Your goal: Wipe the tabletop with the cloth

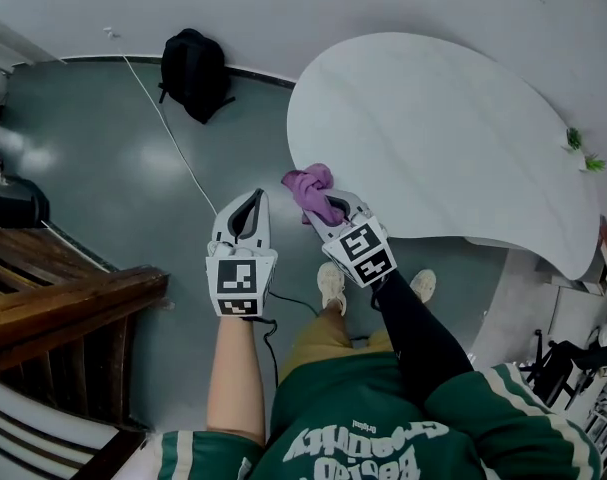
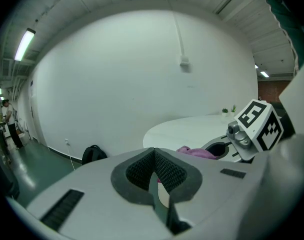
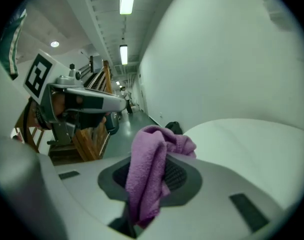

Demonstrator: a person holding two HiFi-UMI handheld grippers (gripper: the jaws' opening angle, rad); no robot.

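Note:
The purple cloth [image 1: 312,189] hangs bunched at the near edge of the white curved tabletop [image 1: 443,138]. My right gripper [image 1: 324,208] is shut on the purple cloth. In the right gripper view the cloth [image 3: 150,176] is clamped between the jaws and drapes over them, with the tabletop [image 3: 252,144] just beyond. My left gripper [image 1: 251,201] hovers over the floor, left of the table, shut with nothing in it. In the left gripper view its jaws meet with only a thin slit, and the cloth [image 2: 197,152] and the tabletop [image 2: 192,130] show behind them.
A black backpack [image 1: 195,73] lies on the grey floor by the wall, and a white cable [image 1: 168,128] runs from it. Dark wooden furniture [image 1: 53,303] stands at the left. Small green plants [image 1: 581,151] sit on the table's far right. My shoes [image 1: 331,286] stand below the table edge.

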